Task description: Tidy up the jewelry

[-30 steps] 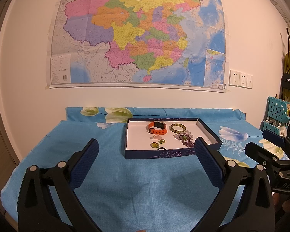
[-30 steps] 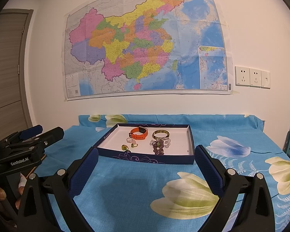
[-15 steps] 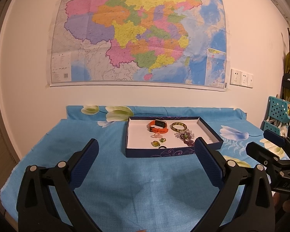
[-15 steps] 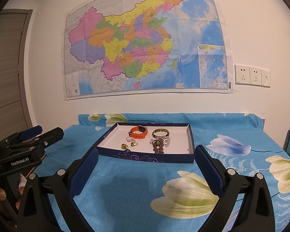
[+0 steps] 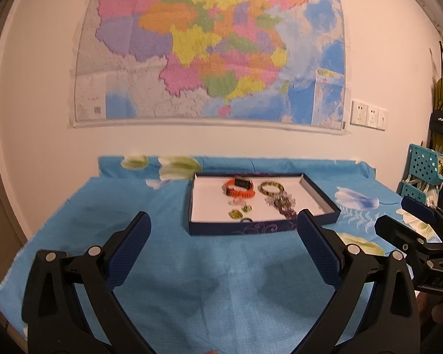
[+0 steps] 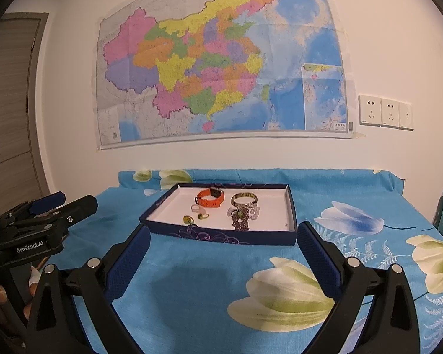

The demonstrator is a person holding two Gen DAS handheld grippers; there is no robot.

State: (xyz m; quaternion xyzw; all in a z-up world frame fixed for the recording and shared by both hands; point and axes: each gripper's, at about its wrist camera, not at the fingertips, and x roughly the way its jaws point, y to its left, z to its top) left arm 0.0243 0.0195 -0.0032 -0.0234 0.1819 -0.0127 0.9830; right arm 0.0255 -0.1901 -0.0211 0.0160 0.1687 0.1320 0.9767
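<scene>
A dark blue shallow box (image 5: 242, 228) (image 6: 221, 237) with a white floor lies on the blue flowered cloth. In it lie an orange smartwatch (image 5: 239, 188) (image 6: 211, 198), a green bangle (image 5: 270, 188) (image 6: 244, 198), a purple bead bracelet (image 5: 285, 206) (image 6: 241, 217) and a few small rings (image 5: 236, 214) (image 6: 199, 212). My left gripper (image 5: 223, 244) is open and empty, hovering in front of the box. My right gripper (image 6: 221, 250) is open and empty, also in front of the box. Each gripper shows at the edge of the other's view.
The table (image 5: 215, 280) stands against a white wall with a large map (image 5: 209, 50). Teal perforated baskets (image 5: 425, 171) stand at the right. A wooden door (image 6: 9, 112) is at the left. Wall sockets (image 6: 384, 112) sit right of the map.
Both views have shifted slightly; the box appears a little nearer in the left wrist view. Both grippers stay open and empty.
</scene>
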